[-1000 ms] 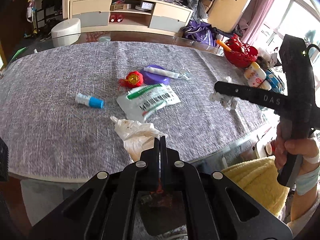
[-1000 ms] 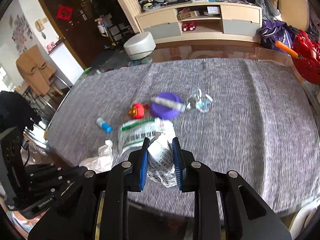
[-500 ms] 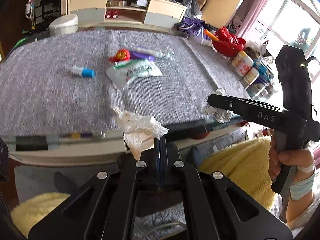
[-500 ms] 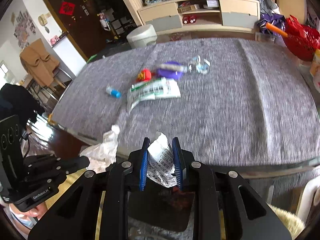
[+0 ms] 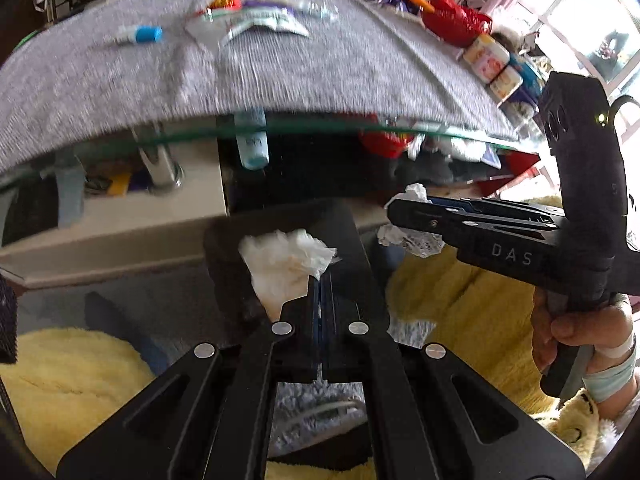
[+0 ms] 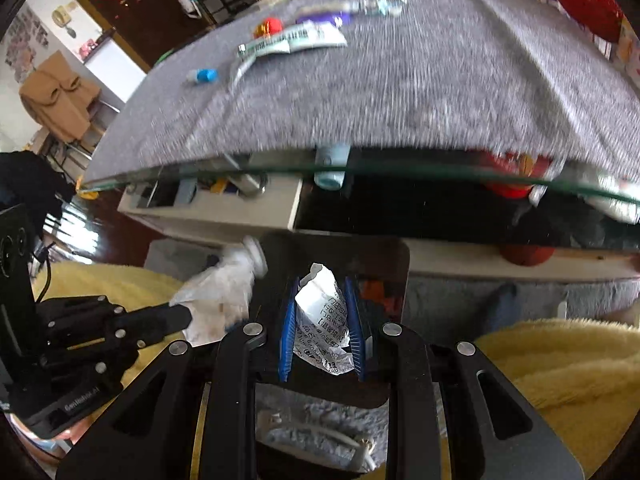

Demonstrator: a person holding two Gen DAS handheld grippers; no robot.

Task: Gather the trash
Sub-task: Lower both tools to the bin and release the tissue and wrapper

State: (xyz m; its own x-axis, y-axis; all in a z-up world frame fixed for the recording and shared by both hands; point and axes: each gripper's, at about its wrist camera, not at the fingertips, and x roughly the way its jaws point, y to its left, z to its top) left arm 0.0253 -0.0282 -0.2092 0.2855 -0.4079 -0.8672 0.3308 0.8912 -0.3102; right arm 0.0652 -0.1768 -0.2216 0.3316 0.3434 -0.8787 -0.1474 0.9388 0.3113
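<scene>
We hold a tissue (image 5: 286,268) pinched in our left fingers (image 5: 320,292) and a printed wrapper (image 6: 322,320) between our right fingers (image 6: 352,312), below the tabletop (image 6: 400,92) edge

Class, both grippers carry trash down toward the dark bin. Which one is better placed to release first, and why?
Probably left, narrowly. The left gripper holds its tissue squarely over the bin, while the left view shows the right gripper with its paper beyond the bin's right edge.
</scene>
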